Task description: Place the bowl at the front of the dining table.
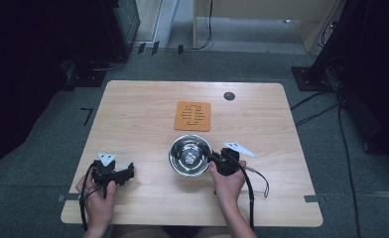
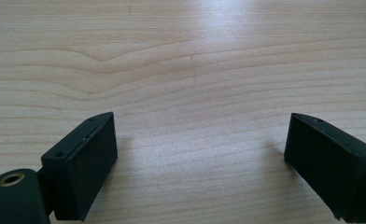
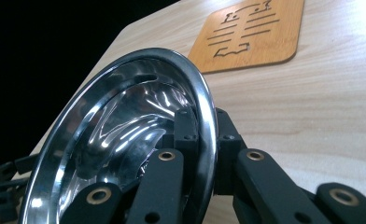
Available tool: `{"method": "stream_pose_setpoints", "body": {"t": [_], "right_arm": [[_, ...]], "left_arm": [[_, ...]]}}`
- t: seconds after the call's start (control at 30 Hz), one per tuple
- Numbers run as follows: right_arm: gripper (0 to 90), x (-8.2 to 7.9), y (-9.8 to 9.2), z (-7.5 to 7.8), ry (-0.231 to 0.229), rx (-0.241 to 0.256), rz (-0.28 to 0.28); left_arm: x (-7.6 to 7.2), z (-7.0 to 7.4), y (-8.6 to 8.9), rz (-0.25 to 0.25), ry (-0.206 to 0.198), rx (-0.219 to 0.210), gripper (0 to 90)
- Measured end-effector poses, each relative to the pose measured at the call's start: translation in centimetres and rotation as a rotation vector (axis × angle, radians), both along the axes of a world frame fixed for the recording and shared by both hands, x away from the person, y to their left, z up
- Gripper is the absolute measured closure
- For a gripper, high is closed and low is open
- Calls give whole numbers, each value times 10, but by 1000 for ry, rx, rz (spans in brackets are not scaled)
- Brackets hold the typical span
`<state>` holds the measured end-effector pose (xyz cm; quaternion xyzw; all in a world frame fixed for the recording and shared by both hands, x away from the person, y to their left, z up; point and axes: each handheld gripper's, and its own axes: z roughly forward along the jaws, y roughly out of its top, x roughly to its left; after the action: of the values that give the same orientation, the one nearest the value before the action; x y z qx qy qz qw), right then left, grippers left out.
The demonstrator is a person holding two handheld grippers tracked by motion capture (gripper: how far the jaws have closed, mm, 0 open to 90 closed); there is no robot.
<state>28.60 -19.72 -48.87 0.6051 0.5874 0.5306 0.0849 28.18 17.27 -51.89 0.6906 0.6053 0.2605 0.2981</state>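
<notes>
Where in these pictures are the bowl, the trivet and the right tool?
bowl (image 1: 182, 148): high view, far inner wall.
trivet (image 1: 192, 116): high view, centre of the board.
right tool (image 1: 213, 157): high view, tips at the bowl's rim.

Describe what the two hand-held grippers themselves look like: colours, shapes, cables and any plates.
Both are black plastic tools. The left gripper carries a grey three-cornered plate and black cables looping past the hand. Its fingers are flat rectangular blocks with small screw holes. The right gripper has a similar pale plate, a trailing black cable and brass-ringed pivot holes on its linkage. No sleeves show.
</notes>
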Motion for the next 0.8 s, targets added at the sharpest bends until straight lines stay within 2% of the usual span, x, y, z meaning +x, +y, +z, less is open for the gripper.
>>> {"method": "stream_pose_setpoints", "body": {"t": [0.33, 0.8], "right_arm": [[848, 15, 1, 5, -15, -13, -33], [849, 39, -4, 7, -2, 0, -94]], "left_arm": [[0, 0, 0, 0, 0, 0, 92], [1, 0, 0, -1, 0, 1, 92]]}}
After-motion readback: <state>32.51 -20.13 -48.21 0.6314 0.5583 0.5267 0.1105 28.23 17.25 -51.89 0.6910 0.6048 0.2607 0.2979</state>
